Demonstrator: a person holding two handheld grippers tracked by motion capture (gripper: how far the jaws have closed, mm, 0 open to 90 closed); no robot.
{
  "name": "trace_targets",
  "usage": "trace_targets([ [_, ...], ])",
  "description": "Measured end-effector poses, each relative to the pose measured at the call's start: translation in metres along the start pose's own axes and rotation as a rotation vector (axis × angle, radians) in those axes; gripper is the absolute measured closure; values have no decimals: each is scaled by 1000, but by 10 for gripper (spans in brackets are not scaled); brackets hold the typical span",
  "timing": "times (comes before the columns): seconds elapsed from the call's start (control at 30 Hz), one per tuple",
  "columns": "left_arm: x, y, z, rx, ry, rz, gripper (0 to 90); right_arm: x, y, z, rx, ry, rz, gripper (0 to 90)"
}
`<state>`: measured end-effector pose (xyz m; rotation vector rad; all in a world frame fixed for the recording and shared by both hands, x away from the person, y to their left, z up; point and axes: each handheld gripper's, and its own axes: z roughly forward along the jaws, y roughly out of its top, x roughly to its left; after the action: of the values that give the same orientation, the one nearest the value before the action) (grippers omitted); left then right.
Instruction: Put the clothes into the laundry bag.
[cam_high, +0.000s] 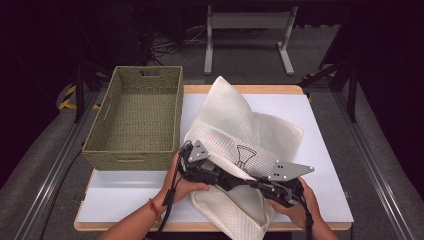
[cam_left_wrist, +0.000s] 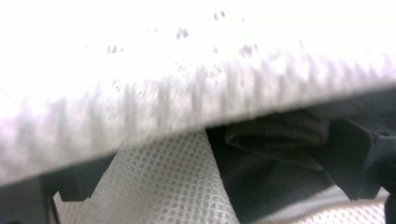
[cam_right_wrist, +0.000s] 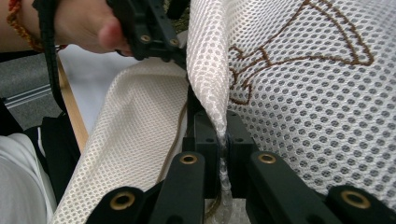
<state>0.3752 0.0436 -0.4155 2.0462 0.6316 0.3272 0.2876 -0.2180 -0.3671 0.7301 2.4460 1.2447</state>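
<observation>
A white mesh cloth (cam_high: 235, 115) with a brown stitched figure (cam_high: 243, 155) lies bunched on the white table top (cam_high: 325, 150), one corner standing up. My right gripper (cam_high: 254, 183) comes in from the front right. In the right gripper view its jaws (cam_right_wrist: 223, 140) are shut on a folded edge of the cloth (cam_right_wrist: 303, 93). My left gripper (cam_high: 226, 178) reaches in from the left under a fold, close to the right one. Its jaws stand open, and the cloth (cam_left_wrist: 163, 177) drapes right over its camera. A hand holds the left gripper (cam_right_wrist: 149, 32).
A woven green-brown basket (cam_high: 132, 157) stands at the table's left, with nothing visible inside it. The cloth hangs over the table's front edge (cam_high: 150, 226). Bare white table top shows to the right of the cloth and in front of the basket.
</observation>
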Motion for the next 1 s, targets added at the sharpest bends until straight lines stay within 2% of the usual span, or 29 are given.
trace_targets([
  [0.03,1,0,2,1,-9,-5,107,0,0,0,2,1,1,871],
  [0.07,2,1,3,2,-8,2,173,0,0,0,1,-1,0,870],
  [0.1,4,1,4,0,-12,9,280,0,0,0,2,-3,1,870],
  [0.17,7,1,5,3,-9,5,439,0,-1,0,-2,-2,4,870],
  [0.2,11,2,6,-8,-1,-3,600,0,-1,0,-1,-3,4,870],
  [0.23,11,2,6,-8,-1,-3,685,0,0,0,-2,-4,4,870],
  [0.27,14,2,6,-10,5,-17,685,0,0,0,-2,-4,4,870],
  [0.33,16,3,7,-30,-5,-20,768,0,-1,1,1,-7,3,870],
  [0.37,14,4,7,-32,-14,-7,783,-1,-1,1,1,-10,3,870],
  [0.4,10,4,6,-44,-42,13,795,-1,-1,2,2,-13,4,869],
  [0.47,1,5,6,-46,-62,60,806,-3,-1,0,-4,-23,9,869],
  [0.53,-8,6,6,-73,-132,84,807,-5,-1,-1,-13,-18,22,869],
  [0.57,-8,6,6,-73,-132,84,807,-5,-1,-1,-13,-18,22,869],
  [0.6,-16,7,11,-91,-184,106,806,-4,-2,-1,-17,-3,27,870],
  [0.67,-19,8,14,-98,-191,111,805,-3,-1,-1,-14,10,22,870],
  [0.73,-19,8,21,-107,-198,91,804,0,-2,3,-6,70,31,869],
  [0.8,-17,9,27,-124,-182,81,804,2,-4,7,-1,104,44,868],
  [0.83,-16,10,31,-131,-153,88,804,3,-4,9,3,109,50,868],
  [0.9,-14,10,34,-127,-84,140,798,4,-5,14,19,105,57,868],
  [0.93,-7,9,33,-128,-47,117,790,4,-6,16,29,93,62,867],
  [0.97,-7,9,33,-128,-47,117,773,4,-6,16,29,93,62,867],
  [1.0,0,8,31,-115,-34,105,773,5,-8,20,45,67,58,866],
])
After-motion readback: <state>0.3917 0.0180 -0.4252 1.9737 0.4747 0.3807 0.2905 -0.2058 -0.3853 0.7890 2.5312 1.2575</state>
